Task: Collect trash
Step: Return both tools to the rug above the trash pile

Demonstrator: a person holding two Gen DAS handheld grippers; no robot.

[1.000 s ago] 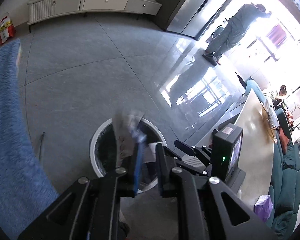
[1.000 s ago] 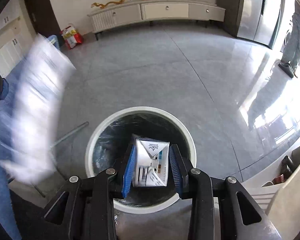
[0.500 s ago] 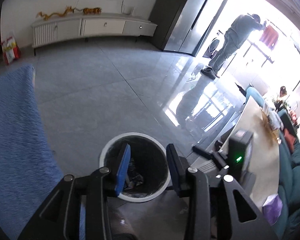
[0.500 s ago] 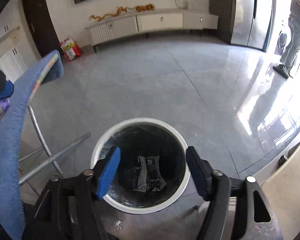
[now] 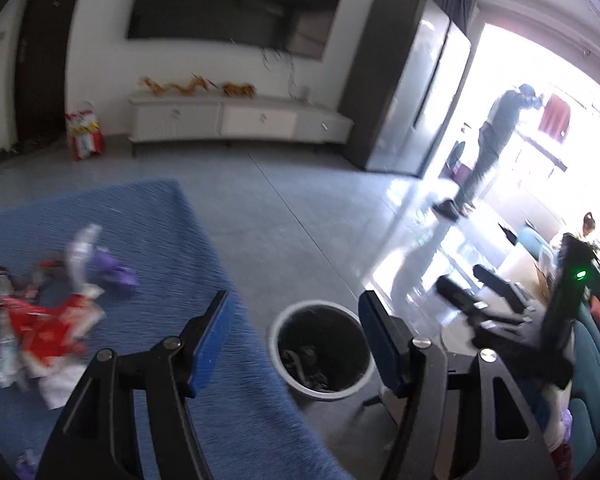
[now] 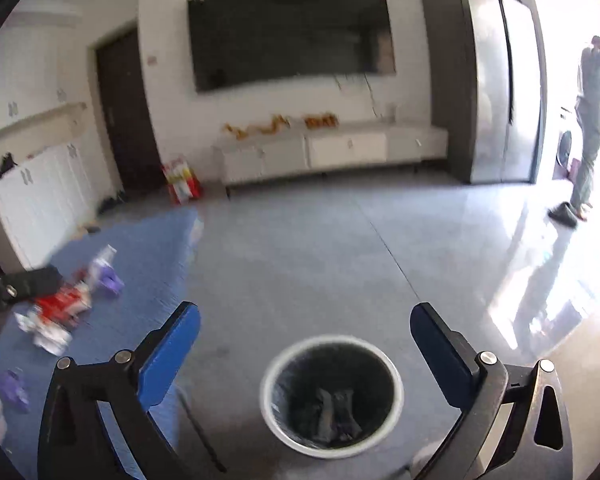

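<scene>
A white-rimmed bin (image 6: 331,394) with a black liner stands on the floor and holds dark trash; it also shows in the left wrist view (image 5: 320,352). My right gripper (image 6: 305,344) is open and empty, high above the bin. My left gripper (image 5: 294,334) is open and empty, over the edge of the blue-covered table (image 5: 152,240). A heap of trash lies on that table: red and white wrappers (image 5: 48,328), a purple wrapper (image 5: 114,274) and a clear plastic piece (image 5: 82,248). The heap also shows in the right wrist view (image 6: 62,308).
The other gripper's black body (image 5: 500,320) is to the right of the bin. Metal table legs (image 6: 198,428) stand beside the bin. A white TV cabinet (image 6: 328,152) lines the far wall. A person (image 6: 588,128) stands at the bright doorway. A teal sofa (image 5: 592,364) is at the right.
Both grippers let their trash drop into the bin and opened. Both then rose and tilted up, so the bin looks smaller and the table with its trash heap came into view.
</scene>
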